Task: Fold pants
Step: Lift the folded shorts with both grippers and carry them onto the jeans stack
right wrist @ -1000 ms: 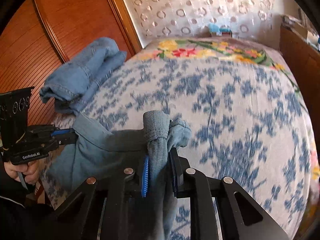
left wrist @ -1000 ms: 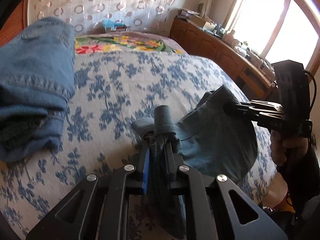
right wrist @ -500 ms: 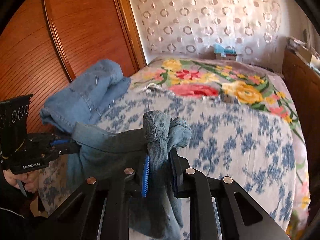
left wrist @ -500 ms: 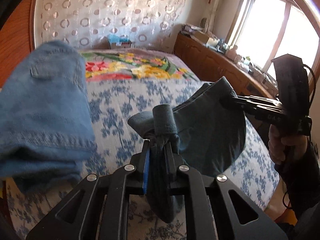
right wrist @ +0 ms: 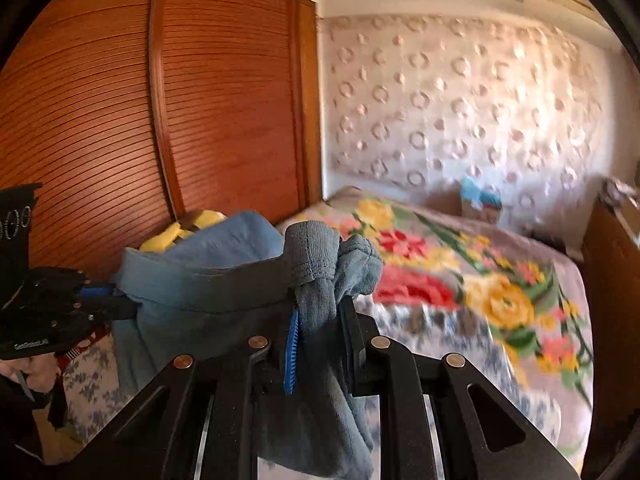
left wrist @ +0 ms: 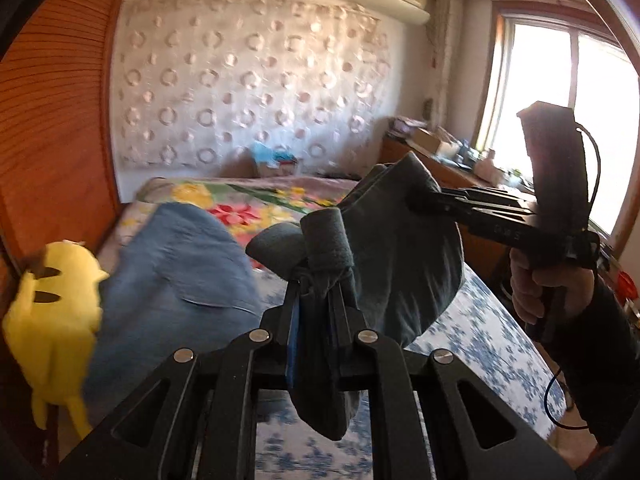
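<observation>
Both grippers are clamped on the waistband of grey-blue pants (left wrist: 400, 264), held up above the bed (left wrist: 480, 344). The left gripper (left wrist: 316, 280) fingers pinch one bunched corner, the right gripper (right wrist: 320, 304) the other. No fold appears made yet. Folded jeans (left wrist: 172, 280) crowd the left side; the bed's right is open.

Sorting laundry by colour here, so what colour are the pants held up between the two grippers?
Muted grey-blue pants, plain with no pattern; the right wrist view shows them best.
</observation>
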A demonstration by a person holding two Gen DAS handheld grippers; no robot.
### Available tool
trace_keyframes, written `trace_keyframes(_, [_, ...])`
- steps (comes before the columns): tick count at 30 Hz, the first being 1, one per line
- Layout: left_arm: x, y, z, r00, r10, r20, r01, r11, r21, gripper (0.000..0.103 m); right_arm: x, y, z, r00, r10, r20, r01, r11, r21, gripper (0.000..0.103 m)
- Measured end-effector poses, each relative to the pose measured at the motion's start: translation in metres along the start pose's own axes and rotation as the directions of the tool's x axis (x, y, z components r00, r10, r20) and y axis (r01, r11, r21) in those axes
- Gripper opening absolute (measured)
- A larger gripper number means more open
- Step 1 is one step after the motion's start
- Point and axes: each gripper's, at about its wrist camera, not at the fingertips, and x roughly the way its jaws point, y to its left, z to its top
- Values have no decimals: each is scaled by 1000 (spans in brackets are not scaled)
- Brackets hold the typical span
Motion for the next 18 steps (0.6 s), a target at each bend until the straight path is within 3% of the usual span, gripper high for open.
trace_keyframes(7, [-19,34,4,995,88,50,-86,995,-46,13,62,10,31,998,57,17,-55,995,-89,18])
trace_keyframes(18, [-12,81,-23,988,157,10,-154,977,-145,13,160,23,62,990,121,-74,-135,965,-225,18])
